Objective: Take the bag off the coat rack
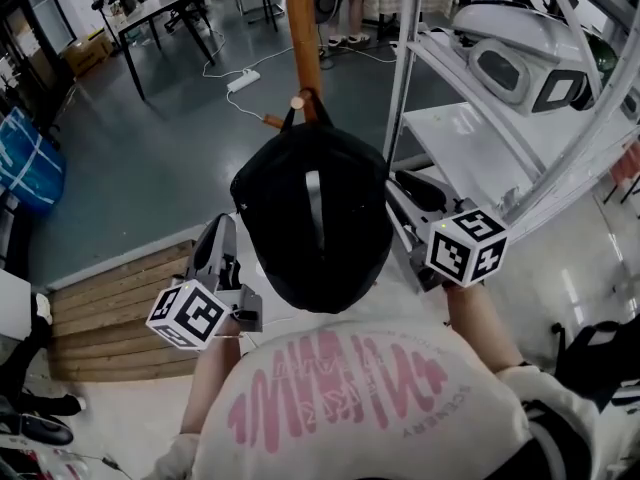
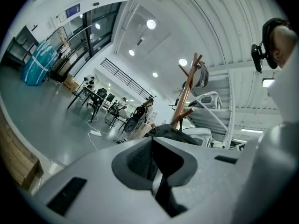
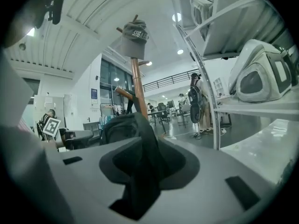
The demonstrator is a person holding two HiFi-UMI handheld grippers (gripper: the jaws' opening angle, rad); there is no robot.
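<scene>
A black backpack hangs by its top loop from a peg of the wooden coat rack, right in front of the person. My left gripper sits against the bag's lower left side with its jaws shut; in the left gripper view only a thin dark slit shows between them, and the bag bulges just beyond. My right gripper is at the bag's right side. In the right gripper view its jaws stand slightly apart, and black fabric of the bag runs through the gap.
A white metal shelf unit with white carriers stands close on the right. A grey cap tops the rack. A wooden pallet lies low at the left. A power strip and tables are farther off.
</scene>
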